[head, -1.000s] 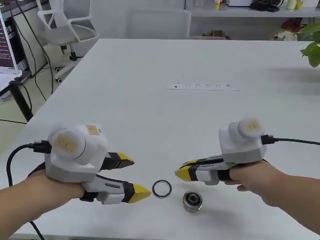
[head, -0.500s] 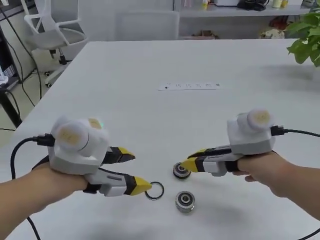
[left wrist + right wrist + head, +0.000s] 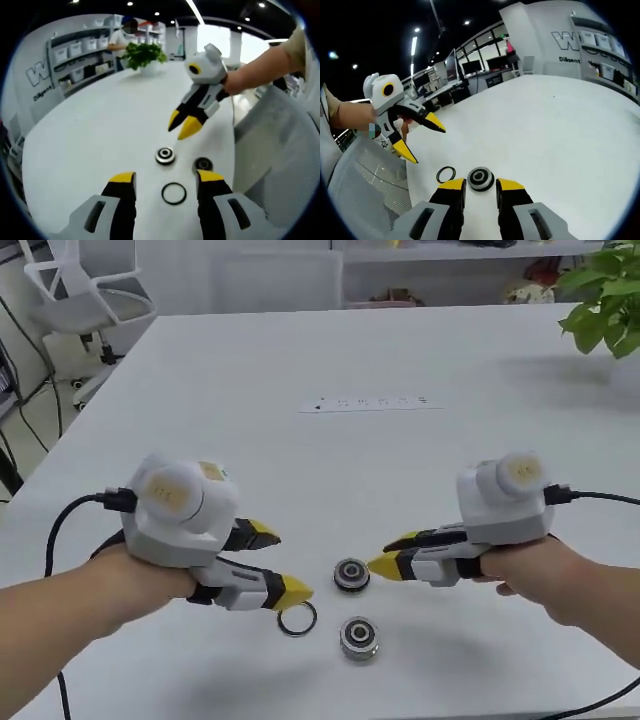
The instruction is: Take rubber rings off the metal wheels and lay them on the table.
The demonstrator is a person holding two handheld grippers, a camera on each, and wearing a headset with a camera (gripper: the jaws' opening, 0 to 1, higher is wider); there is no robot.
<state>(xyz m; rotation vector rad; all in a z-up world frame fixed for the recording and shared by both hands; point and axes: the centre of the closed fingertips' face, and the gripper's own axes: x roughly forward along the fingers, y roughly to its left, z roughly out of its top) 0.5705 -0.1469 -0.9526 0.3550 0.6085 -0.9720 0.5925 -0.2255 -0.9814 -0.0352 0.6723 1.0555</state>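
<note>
A loose black rubber ring (image 3: 297, 619) (image 3: 174, 193) (image 3: 445, 174) lies flat on the white table (image 3: 300, 470). Right of it are two metal wheels. The farther wheel (image 3: 351, 575) (image 3: 165, 155) (image 3: 480, 178) has a dark rim; the nearer wheel (image 3: 359, 636) (image 3: 203, 164) looks bare silver. My left gripper (image 3: 281, 562) (image 3: 166, 177) is open wide, its lower tip just above the ring. Right at the farther wheel are the tips of my right gripper (image 3: 390, 552) (image 3: 481, 185), which is open by a narrow gap and holds nothing.
A white strip with sockets (image 3: 362, 403) lies mid-table. A green plant (image 3: 600, 300) stands at the far right corner, and an office chair (image 3: 80, 290) beyond the far left edge. Cables trail from both grippers. The table's near edge runs close under my hands.
A second wheel now lies on the table at the right gripper's tips; a second ago I saw one wheel. The left gripper has shifted right, its tip now over the ring.
</note>
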